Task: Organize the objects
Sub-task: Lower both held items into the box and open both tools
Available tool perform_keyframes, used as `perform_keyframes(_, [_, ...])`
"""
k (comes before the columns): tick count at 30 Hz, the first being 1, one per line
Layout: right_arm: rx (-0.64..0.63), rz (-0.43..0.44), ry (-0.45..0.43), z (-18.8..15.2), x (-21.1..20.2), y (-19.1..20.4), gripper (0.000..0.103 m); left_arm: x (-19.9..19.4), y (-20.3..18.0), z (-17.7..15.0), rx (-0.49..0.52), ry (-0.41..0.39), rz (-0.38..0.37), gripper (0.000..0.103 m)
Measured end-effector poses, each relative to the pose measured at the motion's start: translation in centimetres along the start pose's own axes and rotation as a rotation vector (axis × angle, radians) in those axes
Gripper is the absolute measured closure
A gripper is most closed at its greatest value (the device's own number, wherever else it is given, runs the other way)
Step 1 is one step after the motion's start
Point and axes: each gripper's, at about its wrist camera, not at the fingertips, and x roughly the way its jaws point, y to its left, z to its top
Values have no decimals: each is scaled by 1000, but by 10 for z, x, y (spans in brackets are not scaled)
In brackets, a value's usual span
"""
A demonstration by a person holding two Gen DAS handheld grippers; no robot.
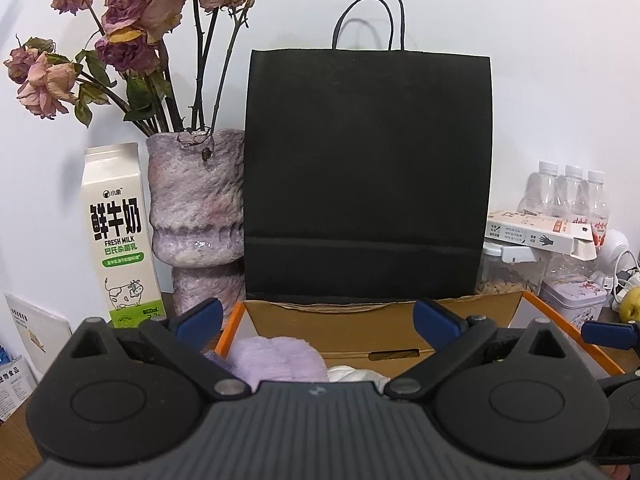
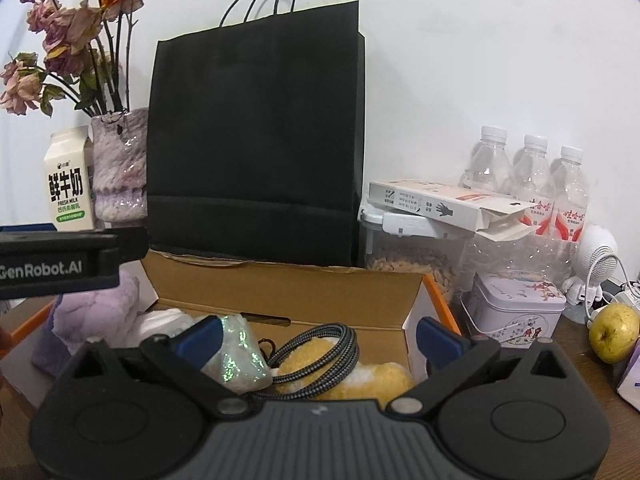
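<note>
An open cardboard box with orange edges lies in front of both grippers. In it are a fluffy purple cloth, a white crumpled item, a glittery pouch, a braided cable and a yellow plush thing. My left gripper hangs open over the box's left part, above the purple cloth, with nothing between its fingers. My right gripper stands open over the right part, above the cable and pouch, gripping nothing. The left gripper's body shows at the left edge of the right wrist view.
A tall black paper bag stands right behind the box. Left of it are a vase of dried roses and a milk carton. To the right crowd three water bottles, a glove carton, a seed jar, a tin and a yellow-green fruit.
</note>
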Motion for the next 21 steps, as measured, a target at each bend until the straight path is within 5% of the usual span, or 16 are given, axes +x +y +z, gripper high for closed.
perform_keyframes(21, [7,56,5,-2,-36,-11,0,-36,23,-7,29,73,-14,0])
